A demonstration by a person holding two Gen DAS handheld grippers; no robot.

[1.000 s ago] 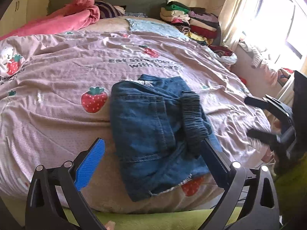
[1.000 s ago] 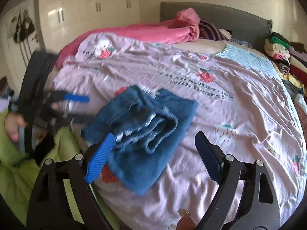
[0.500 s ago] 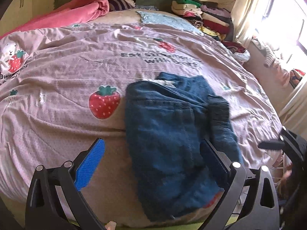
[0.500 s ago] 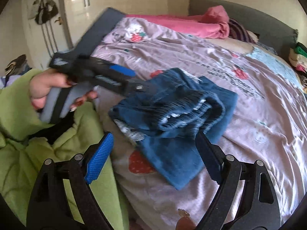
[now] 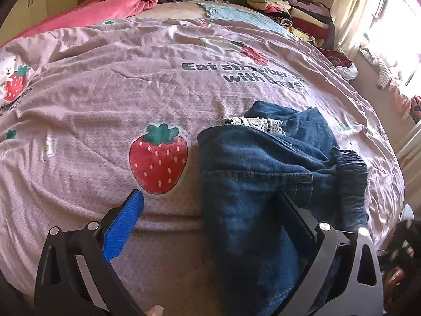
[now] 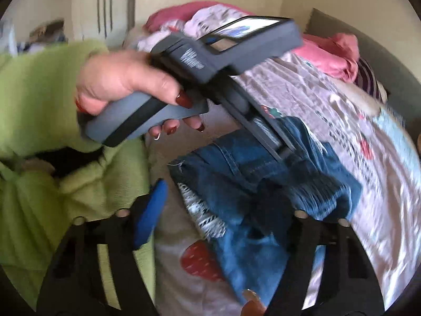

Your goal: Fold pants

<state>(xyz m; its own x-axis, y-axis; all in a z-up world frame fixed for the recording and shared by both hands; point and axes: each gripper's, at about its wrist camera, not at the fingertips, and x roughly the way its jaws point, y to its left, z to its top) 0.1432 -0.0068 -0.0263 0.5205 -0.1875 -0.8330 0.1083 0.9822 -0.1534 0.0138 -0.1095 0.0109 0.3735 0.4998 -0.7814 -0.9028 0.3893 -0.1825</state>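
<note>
Left gripper (image 5: 210,205) fingers spread wide, straddling near-left edge of denim pants (image 5: 263,179); nothing pinched. Pants lie bunched, partly folded, at near edge of bed (image 5: 105,92), hem spilling over side. Right gripper (image 6: 223,202) fingers just been narrowing, denim between, pads apparently not yet pressing. Likely step: taking hold for next fold. Next move needs both grips on cloth. Open cover beyond; clothes stack (image 5: 297,13) far right.
</note>
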